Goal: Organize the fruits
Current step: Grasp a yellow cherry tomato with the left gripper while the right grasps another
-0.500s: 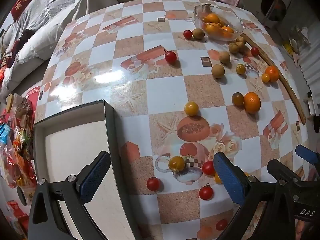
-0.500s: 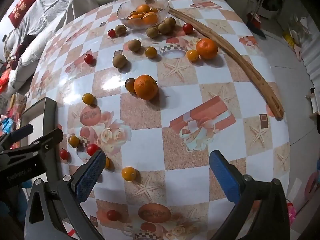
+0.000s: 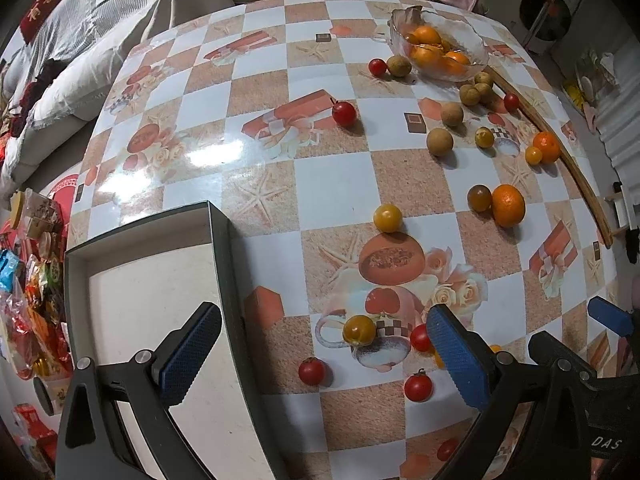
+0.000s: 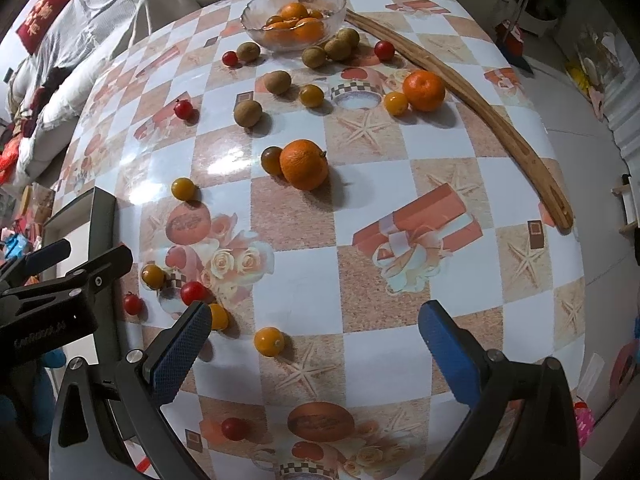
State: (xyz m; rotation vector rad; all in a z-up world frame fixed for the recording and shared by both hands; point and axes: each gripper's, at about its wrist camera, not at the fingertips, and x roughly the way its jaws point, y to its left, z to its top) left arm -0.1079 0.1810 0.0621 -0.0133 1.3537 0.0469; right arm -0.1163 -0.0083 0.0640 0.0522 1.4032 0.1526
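Small fruits lie scattered over the checked tablecloth. My left gripper [image 3: 324,356] hangs open above a red cherry tomato [image 3: 311,371], with a yellow tomato [image 3: 359,330] and another red one [image 3: 417,387] close by. Its left finger is over the black-rimmed box [image 3: 218,248]. My right gripper [image 4: 316,352] is open over bare cloth, a yellow tomato [image 4: 269,341] just left of its middle. A mandarin [image 4: 303,164] sits mid-table. The glass bowl [image 4: 294,20] at the far end holds mandarins, with brown longans [image 4: 338,48] beside it.
A long curved wooden stick [image 4: 472,96] lies along the table's right side. A sofa with a grey blanket [image 3: 80,40] stands at the far left. Snack packets [image 3: 28,300] fill the floor left of the box. The table's right edge drops to the floor.
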